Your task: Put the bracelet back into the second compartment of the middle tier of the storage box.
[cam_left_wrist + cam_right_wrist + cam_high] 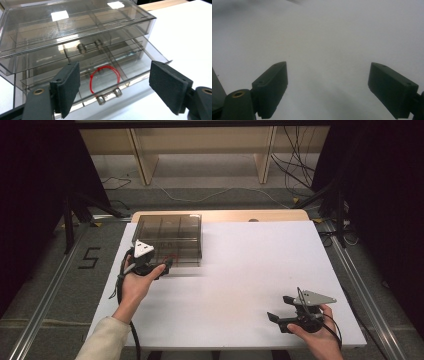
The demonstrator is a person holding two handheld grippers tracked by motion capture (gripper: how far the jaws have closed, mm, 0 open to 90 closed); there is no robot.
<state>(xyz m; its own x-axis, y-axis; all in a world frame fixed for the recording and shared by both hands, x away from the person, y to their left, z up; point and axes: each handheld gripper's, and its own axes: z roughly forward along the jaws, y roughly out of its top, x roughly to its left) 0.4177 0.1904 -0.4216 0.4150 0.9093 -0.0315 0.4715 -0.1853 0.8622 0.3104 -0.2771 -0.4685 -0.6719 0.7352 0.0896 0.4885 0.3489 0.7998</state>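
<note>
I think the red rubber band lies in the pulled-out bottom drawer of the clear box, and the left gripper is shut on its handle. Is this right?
Not quite. The left gripper is open, its jaws wide apart and touching nothing, as the left gripper view shows. The rest holds: the red rubber band lies in the pulled-out bottom drawer of the clear box.

From above my side, the high view looks forward and down over the whole desk (pixel 240 285). My left tool's (pixel 159 268) camera sits close to the drawer box (pixel 75 40) at the far left corner, shared with the high view. My right tool's (pixel 279 318) camera faces bare desk, close up.
</note>
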